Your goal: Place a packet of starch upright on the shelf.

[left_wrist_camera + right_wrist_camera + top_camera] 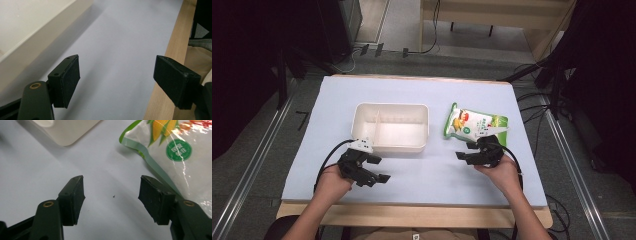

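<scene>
Approach stage of a pick. The right hand-held gripper (470, 152) is hovering just beside the near edge of the corn snack pouch (474, 123), which is lying flat on the counter (422, 90) to the right of the white divided container (390, 127); pouch and container are lying apart, not touching. In the right gripper view the jaws are standing wide apart with nothing between them but bare counter, and the pouch's green sealed edge (150, 163) is running just beyond the right-hand pad (156, 200). The left hand-held gripper (377, 170) is waiting near the container's front left corner, its jaws likewise spread and gripping nothing, as the left gripper view is showing. Judged from this layout, the pouch is probably being lined up for transfer into the container. The next move is calling for the right hand-held gripper to shift toward the pouch, straddle its thin edge and close; the glossy film may be slipping or crumpling under the pads.
</scene>
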A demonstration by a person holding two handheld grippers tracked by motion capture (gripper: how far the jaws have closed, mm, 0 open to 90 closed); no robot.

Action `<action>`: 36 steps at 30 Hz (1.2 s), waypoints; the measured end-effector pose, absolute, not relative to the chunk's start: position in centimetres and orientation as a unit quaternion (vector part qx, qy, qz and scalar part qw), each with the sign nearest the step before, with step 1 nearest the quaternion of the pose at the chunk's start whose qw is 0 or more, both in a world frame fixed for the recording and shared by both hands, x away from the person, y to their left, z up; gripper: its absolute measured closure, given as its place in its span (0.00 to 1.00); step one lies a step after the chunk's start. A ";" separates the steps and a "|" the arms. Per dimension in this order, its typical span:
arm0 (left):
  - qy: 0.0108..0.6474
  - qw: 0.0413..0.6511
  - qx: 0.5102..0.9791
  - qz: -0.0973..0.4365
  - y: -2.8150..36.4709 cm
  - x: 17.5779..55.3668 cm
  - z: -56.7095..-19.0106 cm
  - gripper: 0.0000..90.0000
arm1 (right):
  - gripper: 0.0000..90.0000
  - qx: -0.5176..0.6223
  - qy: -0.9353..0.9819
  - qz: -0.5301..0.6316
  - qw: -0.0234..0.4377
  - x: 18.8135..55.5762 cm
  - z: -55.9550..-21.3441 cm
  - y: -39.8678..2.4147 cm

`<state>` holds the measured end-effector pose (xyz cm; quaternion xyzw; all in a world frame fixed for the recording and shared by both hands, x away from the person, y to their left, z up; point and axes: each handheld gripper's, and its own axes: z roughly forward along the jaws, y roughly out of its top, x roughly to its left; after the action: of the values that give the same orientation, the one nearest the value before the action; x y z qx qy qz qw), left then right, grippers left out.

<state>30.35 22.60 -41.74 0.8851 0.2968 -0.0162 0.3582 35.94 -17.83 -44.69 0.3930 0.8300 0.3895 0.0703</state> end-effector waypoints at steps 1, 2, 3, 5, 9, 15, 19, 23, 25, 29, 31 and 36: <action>0.297 0.358 0.885 -0.016 22.6 30.4 -41.7 0.24 | 0.42 0.393 0.830 0.389 0.070 35.9 -44.7 -17.8; 0.296 0.360 0.885 -0.017 22.6 30.4 -41.8 0.24 | 0.43 0.396 0.829 0.389 0.071 35.9 -44.7 -17.9; 0.295 0.360 0.885 -0.018 22.6 30.4 -41.8 0.25 | 0.44 0.396 0.828 0.390 0.071 35.9 -44.6 -17.9; 0.292 0.355 0.888 -0.015 22.5 30.3 -41.8 0.25 | 0.46 0.397 0.826 0.393 0.069 36.0 -44.6 -17.9; 0.291 0.359 0.887 -0.014 22.4 30.3 -41.8 0.25 | 0.48 0.408 0.823 0.389 0.076 36.1 -44.5 -18.1; 0.292 0.358 0.887 -0.016 22.5 30.2 -41.7 0.25 | 0.49 0.415 0.820 0.387 0.077 36.3 -44.7 -18.4; 0.286 0.356 0.889 -0.017 22.5 30.1 -41.7 0.25 | 0.51 0.417 0.820 0.385 0.075 36.3 -44.7 -18.5; 0.287 0.360 0.888 -0.019 22.5 30.2 -41.7 0.25 | 0.57 0.418 0.818 0.386 0.089 36.7 -44.8 -18.8; 0.287 0.361 0.887 -0.018 22.6 30.2 -41.7 0.25 | 0.59 0.421 0.816 0.384 0.093 36.8 -44.8 -18.9; 0.289 0.359 0.887 -0.017 22.6 30.3 -41.7 0.25 | 0.73 0.437 0.808 0.381 0.104 37.9 -45.0 -19.2; 0.289 0.358 0.887 -0.017 22.6 30.3 -41.7 0.25 | 0.81 0.442 0.806 0.383 0.097 38.2 -45.2 -19.3; 0.289 0.356 0.888 -0.016 22.6 30.3 -41.7 0.25 | 0.94 0.440 0.813 0.371 0.090 39.0 -45.7 -18.6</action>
<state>30.27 22.63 -41.72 0.8884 0.2887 -0.0158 0.3565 38.99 -18.57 -45.67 0.4397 0.8128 0.3713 0.0904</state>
